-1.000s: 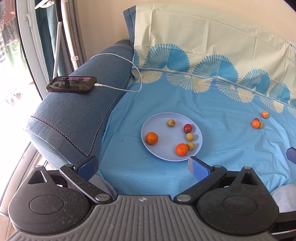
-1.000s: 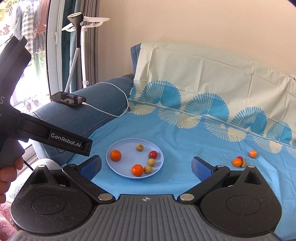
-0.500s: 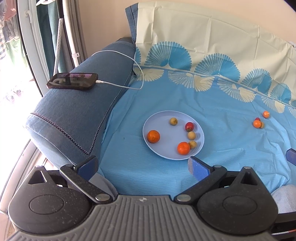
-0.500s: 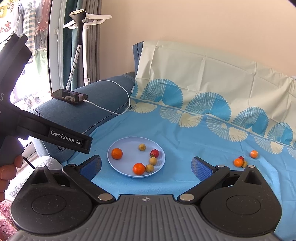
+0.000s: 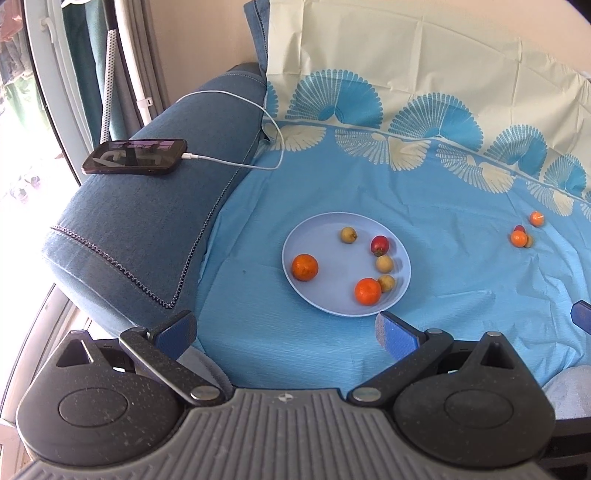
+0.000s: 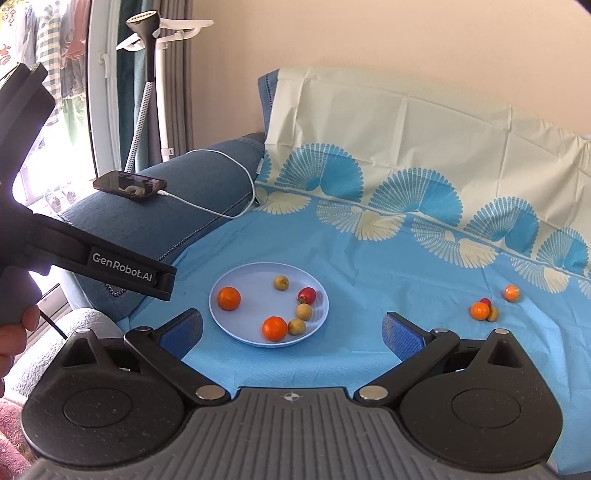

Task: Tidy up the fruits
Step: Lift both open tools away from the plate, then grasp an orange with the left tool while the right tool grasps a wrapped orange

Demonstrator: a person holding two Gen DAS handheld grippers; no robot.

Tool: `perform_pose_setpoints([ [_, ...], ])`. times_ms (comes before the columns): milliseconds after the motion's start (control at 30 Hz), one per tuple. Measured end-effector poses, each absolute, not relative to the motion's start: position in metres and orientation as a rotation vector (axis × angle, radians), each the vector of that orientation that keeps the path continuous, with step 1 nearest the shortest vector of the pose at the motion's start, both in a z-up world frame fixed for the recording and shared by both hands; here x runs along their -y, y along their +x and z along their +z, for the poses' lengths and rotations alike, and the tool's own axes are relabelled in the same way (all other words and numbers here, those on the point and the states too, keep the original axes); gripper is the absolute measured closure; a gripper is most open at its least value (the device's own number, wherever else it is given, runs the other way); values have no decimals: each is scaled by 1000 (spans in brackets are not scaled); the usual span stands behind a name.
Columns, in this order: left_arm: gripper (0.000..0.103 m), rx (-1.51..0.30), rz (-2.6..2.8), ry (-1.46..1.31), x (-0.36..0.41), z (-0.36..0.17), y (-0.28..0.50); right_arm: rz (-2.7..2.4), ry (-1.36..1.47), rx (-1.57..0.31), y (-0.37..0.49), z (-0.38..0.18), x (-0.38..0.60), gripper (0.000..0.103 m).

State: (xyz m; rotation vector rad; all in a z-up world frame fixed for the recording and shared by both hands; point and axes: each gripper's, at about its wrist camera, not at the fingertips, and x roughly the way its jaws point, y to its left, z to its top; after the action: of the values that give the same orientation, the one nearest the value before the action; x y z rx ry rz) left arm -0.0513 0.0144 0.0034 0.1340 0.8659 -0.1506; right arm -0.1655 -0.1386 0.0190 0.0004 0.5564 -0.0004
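Blue plate (image 5: pixel 295 236) of fruits lies beyond both grippers' wide-spread, empty jaws.

A blue patterned sheet (image 5: pixel 436 206) covered the sofa seat; on it lay a plate (image 5: pixel 321 295) and four loose fruits (image 5: pixel 519 238).

A black phone (image 5: pixel 135 156) lies flat on the blue sofa armrest (image 5: pixel 155 229), with a white cable (image 5: pixel 255 110) plugged in. A garment steamer (image 6: pixel 147 29) stands beside the curtain (image 6: pixel 138 74).
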Motion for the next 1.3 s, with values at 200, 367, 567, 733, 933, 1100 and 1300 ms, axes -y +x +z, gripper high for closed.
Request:
perform_pose_setpoints([
  [200, 0, -885, -185, 168, 15, 2, -34, -101, 68, -564, -158, 11, 173, 1],
  [367, 0, -876, -261, 216, 71, -1, -12, -257, 124, -556, -160, 2, 227, 1],
  [567, 0, -826, -441, 313, 176, -16, 17, -454, 189, -567, -163, -21, 312, 1],
  [733, 0, -833, -612, 404, 283, -51, 45, -566, 235, -569, -155, -40, 391, 1],
  [933, 0, -862, -737, 514, 389, -118, 91, -603, 215, -602, -104, -84, 490, 1],
  [1100, 0, -902, -794, 580, 447, -174, 123, -578, 250, -655, -41, -136, 571, 1],
  [1300, 0, -935, -838, 590, 478, -206, 151, -429, 203, -698, 41, -184, 611, 1],
])
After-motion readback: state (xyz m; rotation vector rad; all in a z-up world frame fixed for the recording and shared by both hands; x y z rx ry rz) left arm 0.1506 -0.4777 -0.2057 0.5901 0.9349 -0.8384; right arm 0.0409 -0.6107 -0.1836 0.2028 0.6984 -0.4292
